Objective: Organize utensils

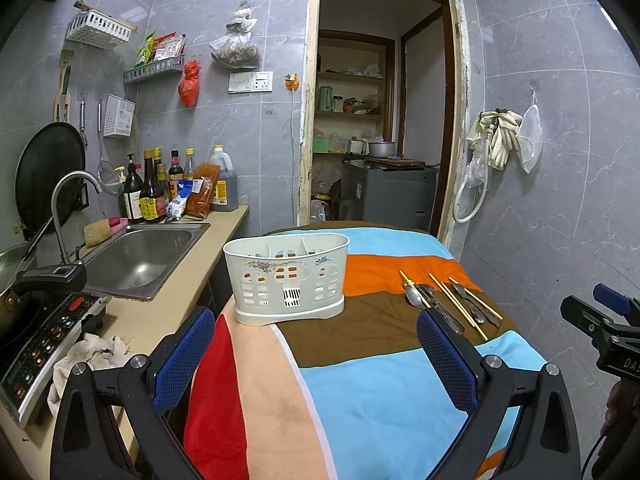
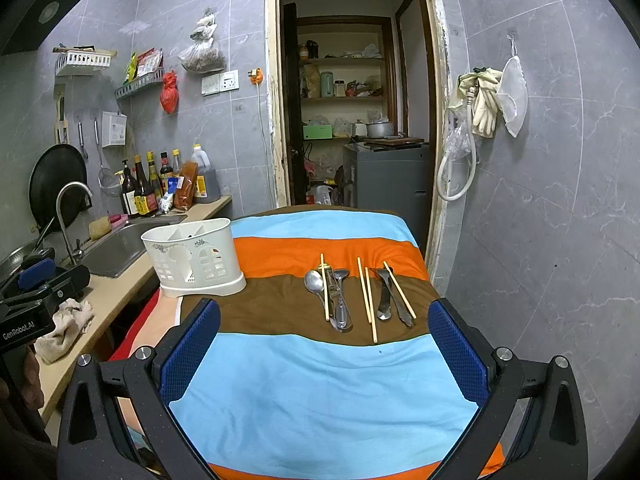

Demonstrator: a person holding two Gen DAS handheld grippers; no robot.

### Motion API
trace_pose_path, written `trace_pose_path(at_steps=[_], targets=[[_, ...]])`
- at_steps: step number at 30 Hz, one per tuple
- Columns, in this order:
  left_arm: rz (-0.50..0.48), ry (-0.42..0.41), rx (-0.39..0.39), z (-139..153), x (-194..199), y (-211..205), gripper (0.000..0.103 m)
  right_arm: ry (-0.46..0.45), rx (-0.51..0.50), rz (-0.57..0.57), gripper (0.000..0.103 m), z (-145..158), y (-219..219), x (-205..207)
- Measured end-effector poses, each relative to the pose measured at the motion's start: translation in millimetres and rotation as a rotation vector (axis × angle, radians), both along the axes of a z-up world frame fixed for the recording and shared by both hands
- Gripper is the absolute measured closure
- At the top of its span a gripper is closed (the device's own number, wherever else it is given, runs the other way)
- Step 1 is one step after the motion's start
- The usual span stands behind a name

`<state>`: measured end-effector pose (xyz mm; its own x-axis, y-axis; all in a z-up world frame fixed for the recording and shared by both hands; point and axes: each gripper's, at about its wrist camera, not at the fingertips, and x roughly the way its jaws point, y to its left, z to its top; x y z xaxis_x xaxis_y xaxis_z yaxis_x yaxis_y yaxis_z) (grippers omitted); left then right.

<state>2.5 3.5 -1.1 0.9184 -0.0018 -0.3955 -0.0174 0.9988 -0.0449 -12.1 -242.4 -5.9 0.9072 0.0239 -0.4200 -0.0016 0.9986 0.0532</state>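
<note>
With both the right gripper [image 2: 324, 344] and left gripper [image 1: 316, 344] spread wide and empty, the right should descend onto one chopstick [image 2: 325, 288] lying ahead between its fingers, then carry it to the caddy [image 2: 196, 258] ahead-left.

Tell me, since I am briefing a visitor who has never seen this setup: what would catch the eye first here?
First the boldly striped cloth of blue, orange and brown covering the table in the middle. On its brown band lies a row of metal spoons and wooden chopsticks, and at its left edge, next to the steel sink, stands a white plastic utensil caddy with arched cut-outs. Both grippers are open and hold nothing.
</note>
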Motion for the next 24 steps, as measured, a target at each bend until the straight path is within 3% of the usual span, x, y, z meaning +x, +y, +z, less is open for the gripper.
trace_pose_path(at_steps=[24], targets=[[0.001, 0.0, -0.001, 0.9, -0.3, -0.4, 0.001, 0.002, -0.006, 0.002, 0.001, -2.8, 4.0, 2.1]])
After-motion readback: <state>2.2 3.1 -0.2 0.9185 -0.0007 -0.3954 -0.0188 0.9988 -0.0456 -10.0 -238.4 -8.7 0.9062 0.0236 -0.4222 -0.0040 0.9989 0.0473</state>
